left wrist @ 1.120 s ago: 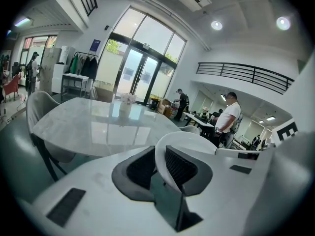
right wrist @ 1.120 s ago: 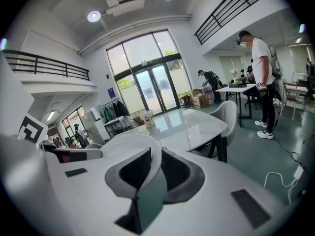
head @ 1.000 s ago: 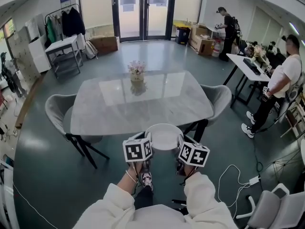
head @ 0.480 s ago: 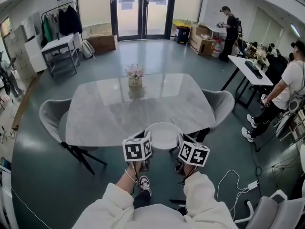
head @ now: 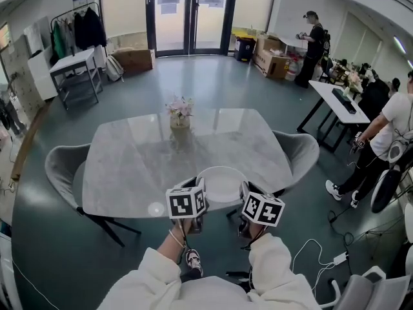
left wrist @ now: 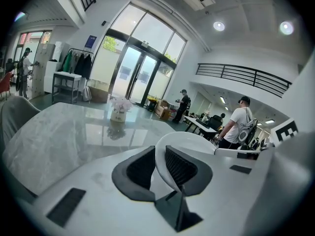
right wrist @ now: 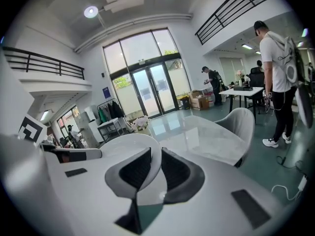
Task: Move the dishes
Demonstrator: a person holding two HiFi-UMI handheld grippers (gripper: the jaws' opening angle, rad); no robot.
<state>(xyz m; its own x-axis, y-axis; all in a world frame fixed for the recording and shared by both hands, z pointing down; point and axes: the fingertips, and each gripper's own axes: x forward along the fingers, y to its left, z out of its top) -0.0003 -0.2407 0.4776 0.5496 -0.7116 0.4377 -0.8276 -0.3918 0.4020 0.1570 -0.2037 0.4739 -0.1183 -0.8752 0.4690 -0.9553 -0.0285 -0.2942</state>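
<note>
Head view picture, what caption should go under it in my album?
The left gripper and right gripper clamp a white dish at the near edge of a marble table with flowers.

White plate (head: 221, 181) between left gripper (head: 201, 190), right gripper (head: 244, 192), marble table (head: 129, 160) beneath

We hold one round, plain white dish (head: 221, 183) roughly level, its rim pinched on one side by our left gripper (left wrist: 159, 162) and on the other by our right gripper (right wrist: 156, 167), above the table's (head: 129, 166) near edge.
</note>
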